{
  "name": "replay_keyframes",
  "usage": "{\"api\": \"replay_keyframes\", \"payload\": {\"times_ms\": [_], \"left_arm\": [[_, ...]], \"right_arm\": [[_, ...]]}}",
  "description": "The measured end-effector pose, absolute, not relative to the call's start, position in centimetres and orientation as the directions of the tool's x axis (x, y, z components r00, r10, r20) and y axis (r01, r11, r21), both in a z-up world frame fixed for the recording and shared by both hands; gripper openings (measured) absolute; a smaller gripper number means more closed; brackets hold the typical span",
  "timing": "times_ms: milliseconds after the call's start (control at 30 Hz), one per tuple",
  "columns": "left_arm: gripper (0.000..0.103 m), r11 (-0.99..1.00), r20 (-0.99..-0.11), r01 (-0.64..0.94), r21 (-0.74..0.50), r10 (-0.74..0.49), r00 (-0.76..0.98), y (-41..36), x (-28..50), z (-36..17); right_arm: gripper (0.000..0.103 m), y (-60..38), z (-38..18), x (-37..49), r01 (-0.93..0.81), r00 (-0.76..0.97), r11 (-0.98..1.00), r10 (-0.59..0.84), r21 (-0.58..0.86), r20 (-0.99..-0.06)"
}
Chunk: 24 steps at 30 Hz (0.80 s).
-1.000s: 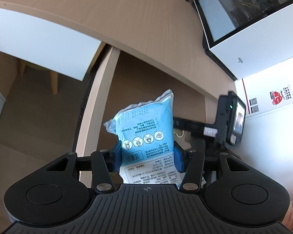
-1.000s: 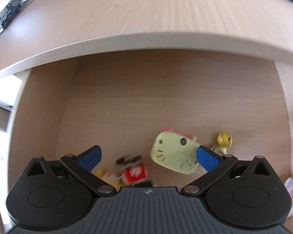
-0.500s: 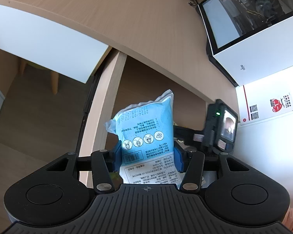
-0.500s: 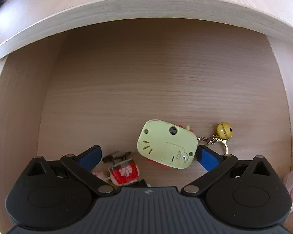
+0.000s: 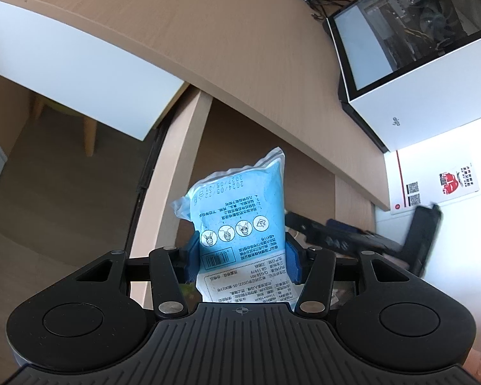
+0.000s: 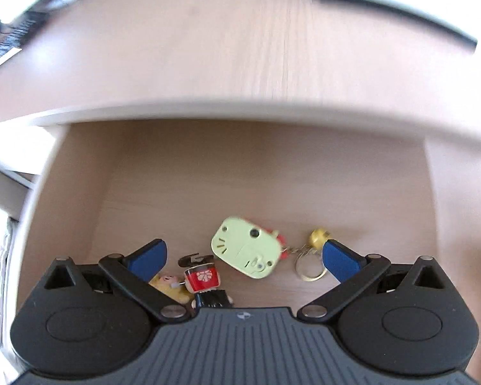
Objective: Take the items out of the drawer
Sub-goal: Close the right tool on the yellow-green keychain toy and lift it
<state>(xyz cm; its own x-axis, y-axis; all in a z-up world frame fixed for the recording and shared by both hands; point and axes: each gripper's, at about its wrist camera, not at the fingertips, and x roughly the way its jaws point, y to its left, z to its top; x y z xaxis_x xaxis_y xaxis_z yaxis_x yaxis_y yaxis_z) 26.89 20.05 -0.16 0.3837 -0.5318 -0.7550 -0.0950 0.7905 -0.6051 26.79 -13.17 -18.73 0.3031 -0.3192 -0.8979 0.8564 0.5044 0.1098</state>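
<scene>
Right wrist: right tongs (image 6: 243,253) apart, lower over drawer (image 6: 256,176); left tongs (image 5: 243,260) still clamp blue packet (image 5: 240,221)

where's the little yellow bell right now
In the right wrist view, the yellow bell lies on the drawer floor, right of the pale green toy, beside the right-hand blue pad.

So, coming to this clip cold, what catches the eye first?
The bright blue packet clamped upright in the left gripper, above the open drawer. Next, the pale green toy keychain with its yellow bell on the drawer floor, between the right gripper's wide-open jaws, beside a small red figurine.
</scene>
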Motion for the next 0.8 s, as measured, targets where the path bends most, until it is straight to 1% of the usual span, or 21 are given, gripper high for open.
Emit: {"api": "replay_keyframes", "payload": {"times_ms": [67, 133, 167, 200, 333, 367, 400, 500, 533, 567, 600, 633, 700, 800], "left_arm": [[0.055, 0.789, -0.754, -0.089, -0.607, -0.538, 0.377, 19.7, 27.1, -0.2], [0.055, 0.789, -0.754, -0.084, -0.609, -0.543, 0.369, 19.5, 27.3, -0.3], [0.055, 0.789, -0.755, -0.082, -0.609, -0.545, 0.364, 19.4, 27.4, -0.3], [0.055, 0.79, -0.757, -0.081, -0.608, -0.545, 0.36, 19.3, 27.4, -0.3], [0.055, 0.796, -0.765, -0.083, -0.6, -0.54, 0.352, 19.4, 27.2, -0.1], [0.055, 0.796, -0.766, -0.084, -0.599, -0.539, 0.35, 19.4, 27.2, -0.1], [0.055, 0.796, -0.766, -0.086, -0.599, -0.54, 0.349, 19.4, 27.1, -0.1], [0.055, 0.794, -0.764, -0.079, -0.602, -0.545, 0.347, 19.4, 26.9, -0.1], [0.055, 0.795, -0.764, -0.074, -0.602, -0.546, 0.345, 19.3, 26.9, 0.0], [0.055, 0.798, -0.765, -0.067, -0.6, -0.547, 0.341, 19.1, 26.9, 0.0], [0.055, 0.801, -0.767, -0.058, -0.596, -0.546, 0.337, 18.9, 26.9, 0.0], [0.055, 0.805, -0.77, -0.05, -0.591, -0.545, 0.332, 18.8, 26.9, 0.0], [0.055, 0.822, -0.782, -0.023, -0.57, -0.533, 0.324, 18.3, 26.9, 0.2], [0.055, 0.857, -0.801, 0.06, -0.512, -0.502, 0.325, 17.1, 26.8, 0.8]], "right_arm": [[0.103, -12.4, -18.7, 26.5, 0.833, 0.311, 0.547, -0.344, 0.08, -0.886], [0.103, -12.8, -19.8, 26.6, 0.83, 0.313, 0.548, -0.306, 0.103, -0.899], [0.103, -13.6, -20.6, 26.5, 0.85, 0.308, 0.511, -0.283, 0.128, -0.908], [0.103, -14.0, -21.6, 28.4, 0.871, 0.307, 0.465, -0.265, 0.157, -0.914], [0.095, -16.0, -25.0, 29.9, 0.918, 0.333, 0.299, -0.226, 0.26, -0.915], [0.095, -16.3, -25.8, 30.0, 0.922, 0.339, 0.271, -0.215, 0.277, -0.916], [0.095, -16.7, -26.6, 30.2, 0.925, 0.342, 0.247, -0.202, 0.29, -0.918], [0.09, -17.2, -29.0, 30.8, 0.936, 0.324, 0.204, -0.172, 0.288, -0.93], [0.083, -17.3, -29.7, 31.1, 0.941, 0.303, 0.206, -0.167, 0.267, -0.938], [0.072, -17.3, -30.3, 31.5, 0.946, 0.281, 0.21, -0.163, 0.246, -0.946], [0.066, -17.3, -30.9, 31.9, 0.949, 0.262, 0.22, -0.159, 0.225, -0.952], [0.058, -17.2, -31.4, 32.2, 0.95, 0.249, 0.231, -0.158, 0.209, -0.956], [0.058, -16.7, -31.9, 32.6, 0.95, 0.243, 0.242, -0.166, 0.199, -0.956], [0.058, -15.1, -30.9, 32.2, 0.946, 0.254, 0.26, -0.222, 0.194, -0.941]]}}
